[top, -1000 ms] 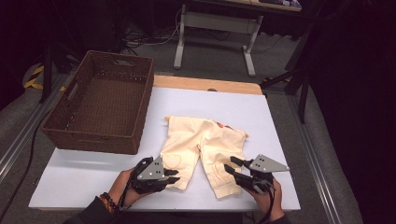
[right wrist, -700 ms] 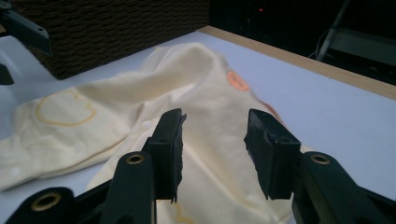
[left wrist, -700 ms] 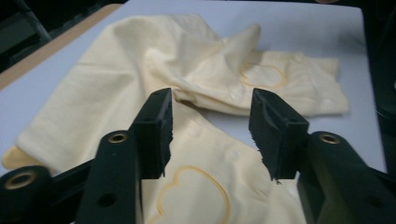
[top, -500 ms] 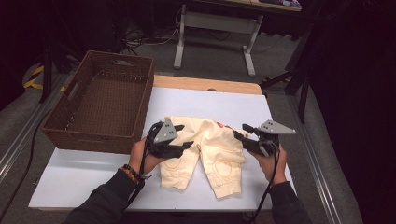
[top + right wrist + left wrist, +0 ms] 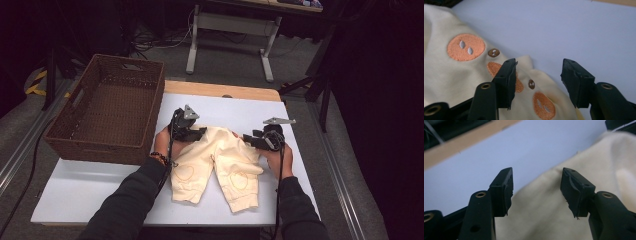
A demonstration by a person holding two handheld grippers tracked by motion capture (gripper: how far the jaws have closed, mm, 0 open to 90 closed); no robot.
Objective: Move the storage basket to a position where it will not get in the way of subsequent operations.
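Cream baby trousers (image 5: 220,165) lie flat on the white table (image 5: 90,185), legs toward the near edge, an orange heart outline on each leg. My left gripper (image 5: 197,132) hovers at the waist's left corner. Its jaws have just been closing a little and stand open (image 5: 536,187) over the cream cloth (image 5: 544,220), pads not pressing it. My right gripper (image 5: 250,141) is at the waist's right corner. Its jaws have just been opening and stand open (image 5: 537,80) above the cloth (image 5: 461,72) with orange embroidered patches (image 5: 466,47), nothing gripped.
A brown wicker basket (image 5: 112,112) stands on the table's left side, close to my left hand. A wooden strip (image 5: 220,90) runs along the table's far edge. Beyond it is a metal desk frame (image 5: 230,25) on the floor.
Both hands have moved from the leg hems at the near edge up to the waist end of the trousers. Both grippers' jaws stand wider apart than before.
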